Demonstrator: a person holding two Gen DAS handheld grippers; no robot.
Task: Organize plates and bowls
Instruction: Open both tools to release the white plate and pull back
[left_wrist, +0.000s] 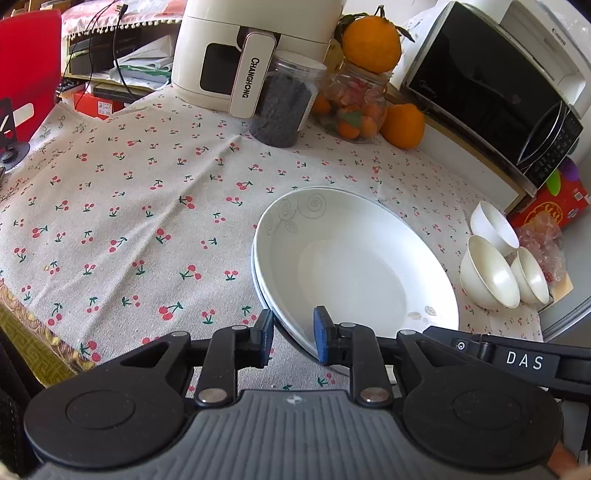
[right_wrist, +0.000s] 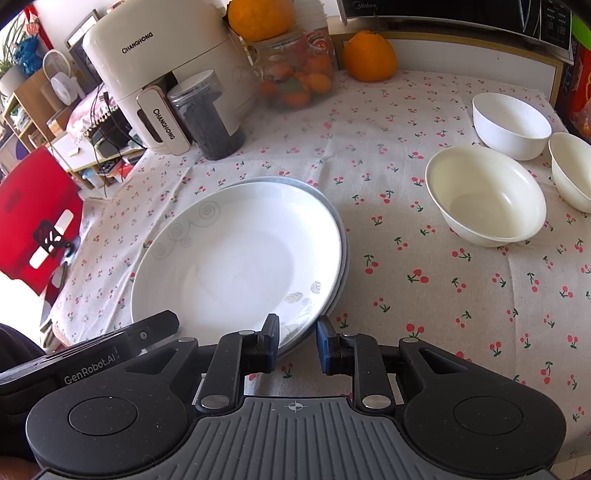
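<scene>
A white plate with grey swirls (left_wrist: 351, 266) (right_wrist: 236, 258) lies stacked on a plate with a blue-grey rim (right_wrist: 341, 229) on the cherry-print tablecloth. My left gripper (left_wrist: 293, 334) straddles the stack's near left rim. Its blue pads (left_wrist: 320, 332) stand a little apart from the rim, so it is open. My right gripper (right_wrist: 298, 338) straddles the near right rim in the same way, open, with a gap on both sides. Three bowls stand to the right: a cream one (right_wrist: 485, 195) (left_wrist: 487, 273), a white one (right_wrist: 511, 123) (left_wrist: 493, 223) and a second cream one (right_wrist: 572, 171) (left_wrist: 530, 275).
At the back stand a white air fryer (left_wrist: 229, 51), a jar of dark contents (left_wrist: 282, 103), a jar of small fruit (left_wrist: 354, 107), oranges (left_wrist: 402, 125) and a black microwave (left_wrist: 491, 88). A red chair (right_wrist: 33, 221) is beyond the table's left edge. Bare tablecloth (left_wrist: 129, 221) lies left of the plates.
</scene>
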